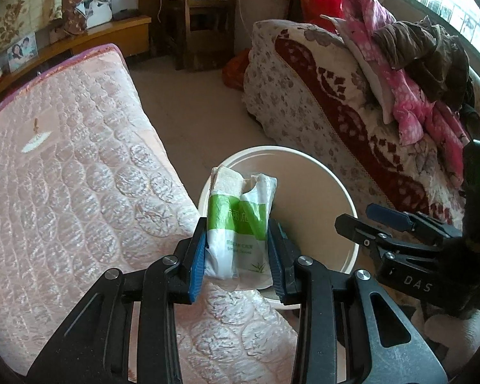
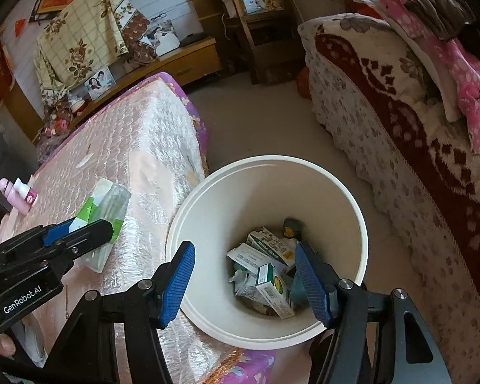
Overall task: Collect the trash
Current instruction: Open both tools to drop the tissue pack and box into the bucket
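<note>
1. The left claw grips a green-and-white tissue pack above the pink mattress edge.
2. The right claw hangs open above a white bin containing small boxes.

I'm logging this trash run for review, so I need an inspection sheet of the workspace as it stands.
Surface: pink quilted mattress, bin at its corner.
Job's things: green-and-white tissue pack clamped in the left gripper, above the mattress edge near the white bin's rim; the bin holds small cartons.
Clutter: pink bottle on the mattress, uncollected.
Grippers: left shut on the pack; right gripper over the bin, jaws open, empty.
Cables: a thin white cord hangs by the wooden shelf.
Surroundings: blanket-covered sofa with piled clothes; framed photos on a low cabinet.
</note>
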`<state>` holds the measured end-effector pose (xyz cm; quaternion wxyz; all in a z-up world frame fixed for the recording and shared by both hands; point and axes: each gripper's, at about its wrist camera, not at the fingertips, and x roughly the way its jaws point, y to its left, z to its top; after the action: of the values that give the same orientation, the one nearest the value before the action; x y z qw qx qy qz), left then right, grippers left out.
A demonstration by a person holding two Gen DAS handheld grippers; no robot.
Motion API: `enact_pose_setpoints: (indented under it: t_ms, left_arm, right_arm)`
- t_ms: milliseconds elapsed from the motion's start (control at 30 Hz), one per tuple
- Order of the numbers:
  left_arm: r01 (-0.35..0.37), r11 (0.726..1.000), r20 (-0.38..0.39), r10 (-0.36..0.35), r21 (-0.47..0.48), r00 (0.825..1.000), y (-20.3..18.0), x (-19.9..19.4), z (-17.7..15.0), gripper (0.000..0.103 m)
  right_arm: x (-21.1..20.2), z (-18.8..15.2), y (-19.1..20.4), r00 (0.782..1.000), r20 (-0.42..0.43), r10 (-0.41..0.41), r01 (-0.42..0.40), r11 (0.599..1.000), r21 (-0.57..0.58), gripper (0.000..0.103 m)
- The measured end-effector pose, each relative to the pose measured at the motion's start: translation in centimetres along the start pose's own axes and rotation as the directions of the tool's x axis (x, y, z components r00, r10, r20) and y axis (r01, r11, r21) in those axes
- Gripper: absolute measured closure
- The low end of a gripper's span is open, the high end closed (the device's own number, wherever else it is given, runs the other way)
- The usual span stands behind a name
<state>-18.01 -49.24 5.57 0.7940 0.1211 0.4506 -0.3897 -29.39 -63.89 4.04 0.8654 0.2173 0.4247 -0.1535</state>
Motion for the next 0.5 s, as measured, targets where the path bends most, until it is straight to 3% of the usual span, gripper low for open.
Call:
enact_pose_setpoints:
  t_ms: [333, 500]
  left_arm:
    - [0.051, 0.998, 0.01, -0.051, -0.029, 0.999, 0.42, 0.51, -0.01, 0.05]
    - [0.043, 0.998, 0.013, -0.042, -0.035, 0.999, 0.52, 0.38, -0.08, 0.05]
  right_arm:
    - [0.17, -0.21, -0.78, 1.0, -0.016, -0.004, 0.004, 0.999, 0.037, 0.04]
    - [0.28, -0.26, -0.7, 1.0, -0.021, -0.007, 0.008, 0.999, 0.035, 0.035]
